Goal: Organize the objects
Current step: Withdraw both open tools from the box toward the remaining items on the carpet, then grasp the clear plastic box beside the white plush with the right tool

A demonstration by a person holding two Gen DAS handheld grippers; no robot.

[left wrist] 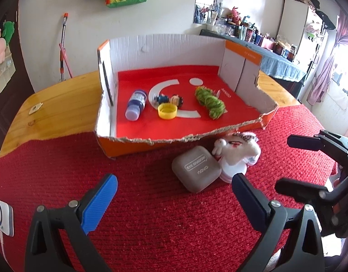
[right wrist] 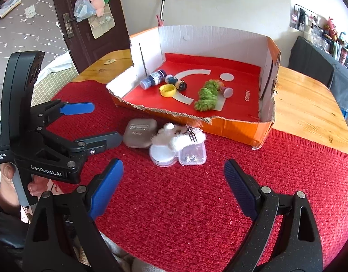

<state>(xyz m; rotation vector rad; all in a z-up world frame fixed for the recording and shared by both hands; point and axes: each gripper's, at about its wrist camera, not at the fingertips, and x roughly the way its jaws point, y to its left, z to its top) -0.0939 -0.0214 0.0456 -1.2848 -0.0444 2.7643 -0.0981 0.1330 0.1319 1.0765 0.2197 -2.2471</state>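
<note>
The grey case (left wrist: 196, 169) lies on the red cloth (left wrist: 151, 204), touching a white plush toy (left wrist: 238, 148), just before the torn box (left wrist: 133, 146). The left gripper (left wrist: 174, 204) and right gripper (right wrist: 174, 190) both stand open, empty.

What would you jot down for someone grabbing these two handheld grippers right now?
Left gripper: open, empty, above the red knitted cloth.
Right gripper: open, empty, also above the cloth.
Done: the blue-capped bottle, small doll figure, yellow plastic cap and green yarn bundle lie in the torn orange cardboard box.
Left: the grey eyeshadow case, white fluffy plush toy, round clear container and small clear plastic box sit clustered on the cloth in front of the box.
</note>
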